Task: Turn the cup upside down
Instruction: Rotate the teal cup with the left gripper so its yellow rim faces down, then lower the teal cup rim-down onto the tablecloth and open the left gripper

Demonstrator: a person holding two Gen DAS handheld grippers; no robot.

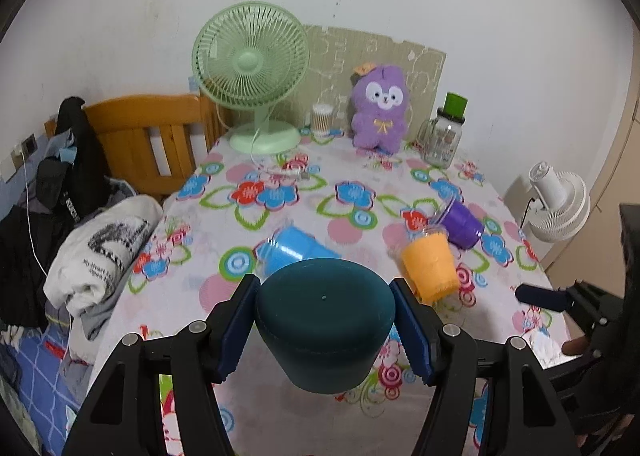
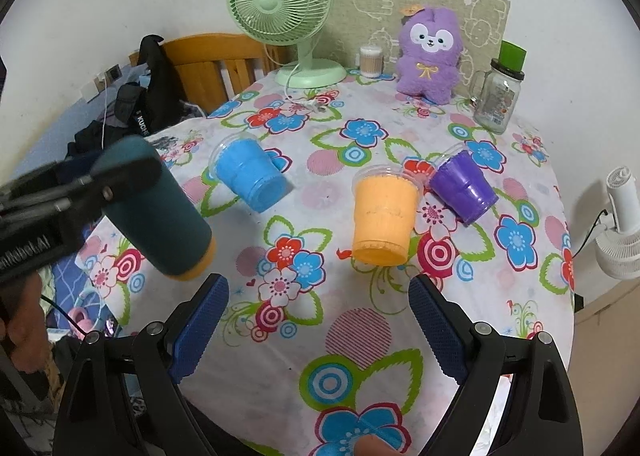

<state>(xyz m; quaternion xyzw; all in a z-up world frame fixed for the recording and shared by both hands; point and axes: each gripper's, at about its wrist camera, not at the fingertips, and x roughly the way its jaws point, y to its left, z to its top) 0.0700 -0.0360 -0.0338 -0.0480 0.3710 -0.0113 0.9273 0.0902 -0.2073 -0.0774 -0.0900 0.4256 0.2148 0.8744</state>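
My left gripper [image 1: 324,292] is shut on a dark teal cup [image 1: 324,320], held tilted in the air over the near left of the table; its base faces the camera. In the right wrist view the teal cup [image 2: 160,212] shows an orange rim end pointing down. My right gripper [image 2: 318,316] is open and empty above the tablecloth. A blue cup [image 2: 250,176], an orange cup [image 2: 384,216] and a purple cup [image 2: 464,186] lie on their sides on the table; they also show in the left wrist view as blue [image 1: 294,248], orange [image 1: 430,262] and purple [image 1: 462,222].
A floral-cloth table [image 2: 360,336] carries a green fan [image 2: 280,4], a cotton-swab jar [image 2: 370,61], a purple plush [image 2: 430,52] and a glass jar with a green lid [image 2: 500,92] at the back. A wooden bed frame [image 1: 152,136] with clothes is left; a white fan [image 1: 560,208] right.
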